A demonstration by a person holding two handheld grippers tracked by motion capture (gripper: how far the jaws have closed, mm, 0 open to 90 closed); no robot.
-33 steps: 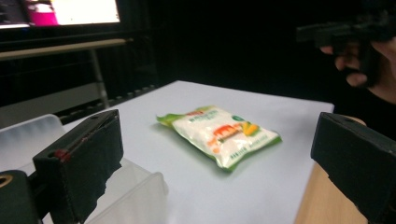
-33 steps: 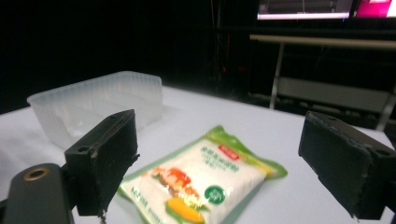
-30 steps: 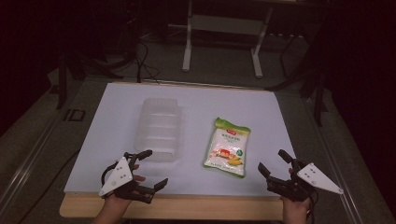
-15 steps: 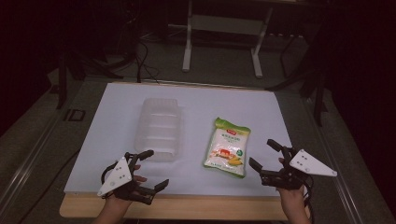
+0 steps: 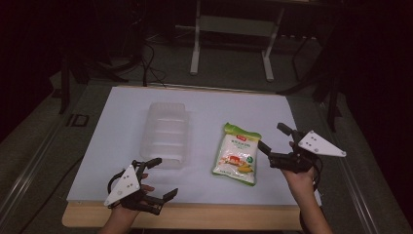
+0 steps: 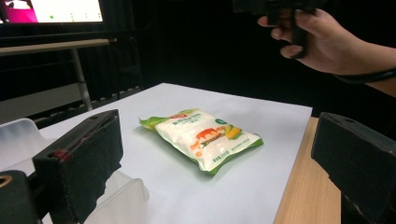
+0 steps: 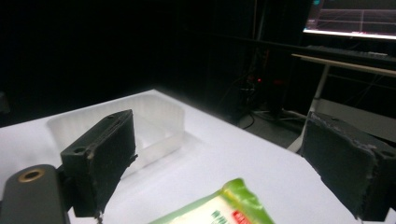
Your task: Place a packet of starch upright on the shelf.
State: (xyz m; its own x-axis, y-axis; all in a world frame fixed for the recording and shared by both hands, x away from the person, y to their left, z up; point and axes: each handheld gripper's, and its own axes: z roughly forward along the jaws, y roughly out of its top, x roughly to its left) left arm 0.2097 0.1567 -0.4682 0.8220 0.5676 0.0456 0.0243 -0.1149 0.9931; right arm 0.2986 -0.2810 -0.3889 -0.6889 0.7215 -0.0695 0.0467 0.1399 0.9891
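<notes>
On white table (image 5: 122, 141) in dark room, snack bag (image 5: 237, 154), clear tray (image 5: 165, 132), both claws apart.

tray (image 5: 166, 131) left of packet (image 5: 237, 154); both on table (image 5: 117, 117)

- One snack bag (image 5: 236, 154), green-edged with a white front.
- One clear plastic tray (image 5: 165, 133).
- Two hand-held grippers: the left gripper (image 5: 160, 178) and the right gripper (image 5: 273, 137).
- One white table (image 5: 122, 126) under all of these.
- One lit monitor (image 6: 65, 10).
</notes>
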